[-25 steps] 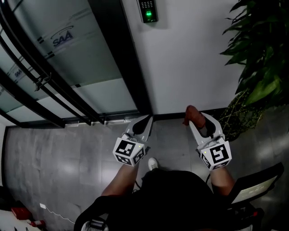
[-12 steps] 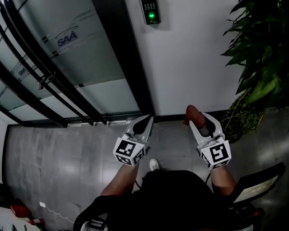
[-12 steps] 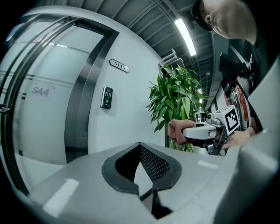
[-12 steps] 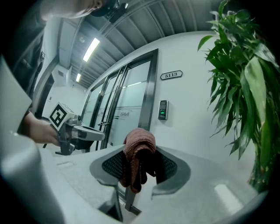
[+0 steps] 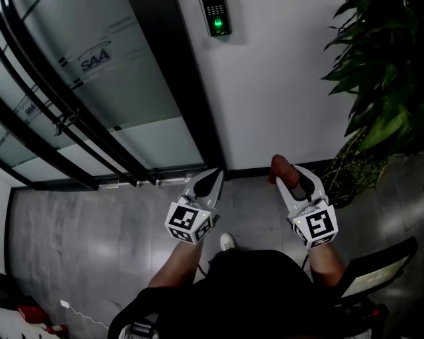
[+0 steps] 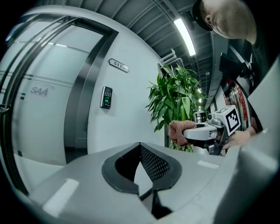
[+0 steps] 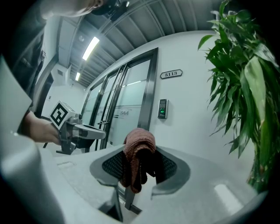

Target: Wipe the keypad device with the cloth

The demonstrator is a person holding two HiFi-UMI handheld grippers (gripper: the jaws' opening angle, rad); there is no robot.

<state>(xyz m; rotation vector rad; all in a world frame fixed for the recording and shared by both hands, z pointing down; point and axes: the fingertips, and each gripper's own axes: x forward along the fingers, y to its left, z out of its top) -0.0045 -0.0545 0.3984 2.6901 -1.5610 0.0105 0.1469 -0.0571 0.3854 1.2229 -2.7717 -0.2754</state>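
We carry cloth (image 5: 279, 165) in R tool (image 5: 285, 173); keypad device (image 5: 216, 16) far off on wall (image 5: 278, 79).
R tool clenched on brown cloth, near wall base, just left of plant (image 5: 381, 86). L tool (image 5: 215, 176) to its left, jaws pressed together, empty. Keypad device, green light lit, is right of glass door (image 5: 99, 86), well apart from cloth.

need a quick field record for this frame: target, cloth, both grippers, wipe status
target: keypad device on white wall, beside dark door frame, green light lit
cloth: brownish, hanging from the right jaws
left hand-held gripper: jaws together, nothing held
right hand-held gripper: closed on cloth
wipe status: not begun; cloth well clear of keypad device
nearby: leafy plant at right
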